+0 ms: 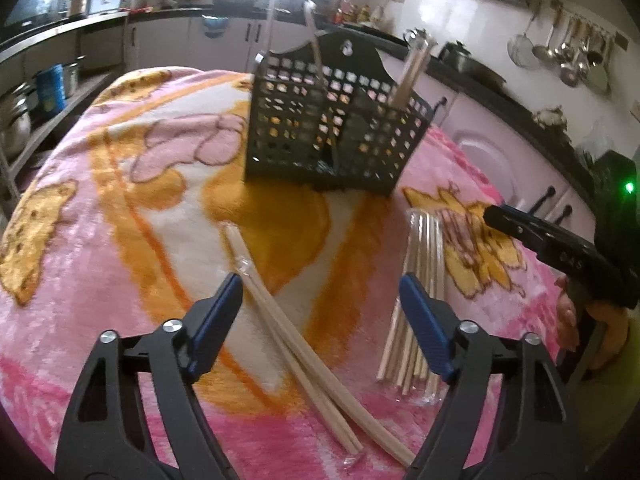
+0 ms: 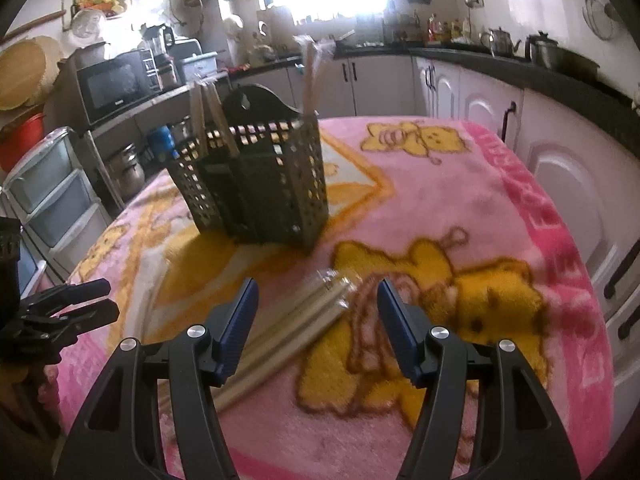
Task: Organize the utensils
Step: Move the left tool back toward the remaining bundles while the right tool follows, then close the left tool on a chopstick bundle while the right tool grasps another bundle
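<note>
Inside the caddy (image 1: 336, 120), half-hidden chopsticks (image 1: 408, 80)

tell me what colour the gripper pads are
Blue, ribbed pads on black arms; clearest in the right wrist view.

Black perforated caddy (image 1: 336, 120) upright, chopsticks inside; wrapped chopstick pair (image 1: 304, 344) and bundle (image 1: 420, 280) lying flat nearby.

From the left wrist we look low and close across the pink blanket (image 1: 120, 208) toward the black basket (image 1: 332, 128). From the right wrist we face that basket (image 2: 256, 184) from its other side; we share basket, blanket and bundled sticks (image 2: 296, 328).
</note>
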Available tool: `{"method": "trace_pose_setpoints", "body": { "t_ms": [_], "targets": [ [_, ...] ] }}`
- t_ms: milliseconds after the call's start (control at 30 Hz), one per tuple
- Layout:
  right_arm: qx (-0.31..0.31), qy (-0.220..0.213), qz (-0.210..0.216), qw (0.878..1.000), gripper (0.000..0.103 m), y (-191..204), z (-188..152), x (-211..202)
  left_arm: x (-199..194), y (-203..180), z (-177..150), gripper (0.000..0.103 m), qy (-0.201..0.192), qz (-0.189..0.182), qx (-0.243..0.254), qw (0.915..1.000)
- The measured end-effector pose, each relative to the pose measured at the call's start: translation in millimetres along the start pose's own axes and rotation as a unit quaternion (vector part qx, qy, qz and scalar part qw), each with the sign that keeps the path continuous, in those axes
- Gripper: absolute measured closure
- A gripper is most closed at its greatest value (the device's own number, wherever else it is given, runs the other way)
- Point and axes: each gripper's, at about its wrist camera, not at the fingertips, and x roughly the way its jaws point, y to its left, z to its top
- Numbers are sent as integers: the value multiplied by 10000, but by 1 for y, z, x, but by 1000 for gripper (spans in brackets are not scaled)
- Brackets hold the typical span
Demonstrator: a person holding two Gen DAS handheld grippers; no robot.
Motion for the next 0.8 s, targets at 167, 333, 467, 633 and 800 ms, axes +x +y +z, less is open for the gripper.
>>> {"method": "trace_pose_setpoints", "body": {
  "t_ms": [167,333,467,633,800],
  "targets": [
    [119,300,-4,9995,51,-10,-6,13,18,-13,-4,51,327,-144,212,9991],
    [315,607,23,9977,58,-18,-9,30,34,-22,-7,62,615,-260,374,9971],
    [545,864,105,9947,64,-23,-9,47,46,-29,-7,69,790,-303,517,9951],
    [744,1085,197,9911,72,-24,-7,64,56,-35,-9,77,977,-331,645,9926],
    [693,1099,132,9914,87,-23,-3,71,61,-41,-9,77,1015,-343,775,9912]
  ]
}}
